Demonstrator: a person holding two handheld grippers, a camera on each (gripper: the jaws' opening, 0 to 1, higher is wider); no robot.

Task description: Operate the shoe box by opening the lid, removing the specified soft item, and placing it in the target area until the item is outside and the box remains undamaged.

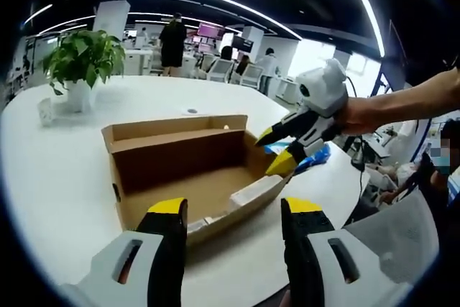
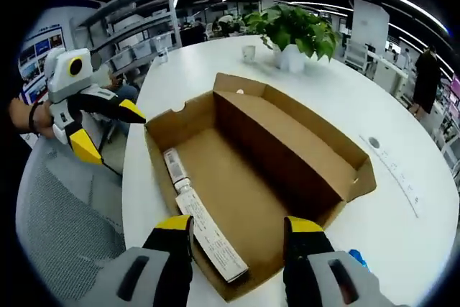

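In the left gripper view, the left gripper [image 1: 233, 231] is seen rising from the bottom of the frame with its yellow-tipped fingers [image 1: 167, 222] spread wide apart and nothing held between them; the near wall of the open cardboard shoe box [image 1: 188, 170] lies just beyond and between the tips. At the right of the same frame a bare forearm [image 1: 410, 102] reaches in from the right edge, and the right gripper [image 1: 277, 150] is held at the box's right end, pointing left and downward, with its fingers parted. A blue soft item [image 1: 316, 157] is seen just behind that gripper, on the white counter [image 1: 50, 177] outside the box; whether it is touched by the fingers cannot be told. In the right gripper view, the right gripper [image 2: 237, 239] comes up from the bottom of the frame, wide open and empty, above the near corner of the box, whose lid flap stands up along the far side. A long white labelled strip [image 2: 208, 231] lies on the box floor along the left wall. A small patch of blue shows at the lower right beside the right finger. The left gripper is seen at the upper left of this frame, open, held by a hand [image 2: 25, 116] off the counter edge. A potted plant [image 2: 295, 34] stands on the counter at the top.
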